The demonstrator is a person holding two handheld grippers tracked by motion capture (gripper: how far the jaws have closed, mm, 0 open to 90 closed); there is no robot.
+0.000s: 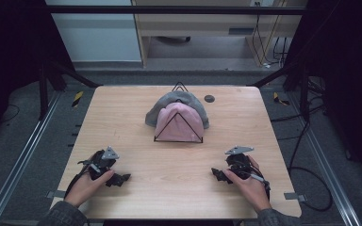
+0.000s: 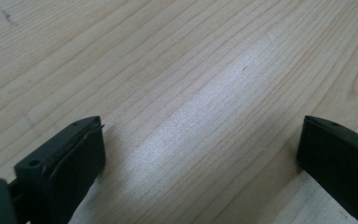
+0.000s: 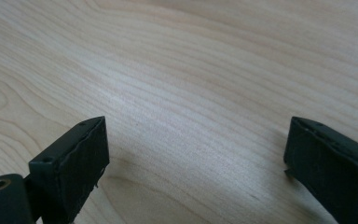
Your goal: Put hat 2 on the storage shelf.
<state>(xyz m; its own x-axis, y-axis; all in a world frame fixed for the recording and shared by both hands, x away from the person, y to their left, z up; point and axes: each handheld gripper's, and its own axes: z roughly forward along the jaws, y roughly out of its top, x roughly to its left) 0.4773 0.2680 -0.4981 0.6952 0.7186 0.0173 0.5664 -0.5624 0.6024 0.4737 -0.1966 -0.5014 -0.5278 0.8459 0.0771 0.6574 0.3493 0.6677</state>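
Note:
A pink cloth (image 1: 179, 123) lies draped over a black wire triangular frame (image 1: 178, 132) near the middle of the wooden table (image 1: 122, 108), with a grey cloth (image 1: 169, 100) bunched behind it. My left gripper (image 1: 120, 178) rests near the front left, held by a hand, jaws pointing right. My right gripper (image 1: 217, 174) rests near the front right, jaws pointing left. In the left gripper view the left gripper (image 2: 200, 149) stands open over bare wood. In the right gripper view the right gripper (image 3: 198, 149) is open too, with nothing between its fingers.
A small dark round disc (image 1: 209, 98) sits at the table's back right. A second black wire tip (image 1: 180, 86) pokes out behind the grey cloth. Dark frame posts and cables flank the table on the floor.

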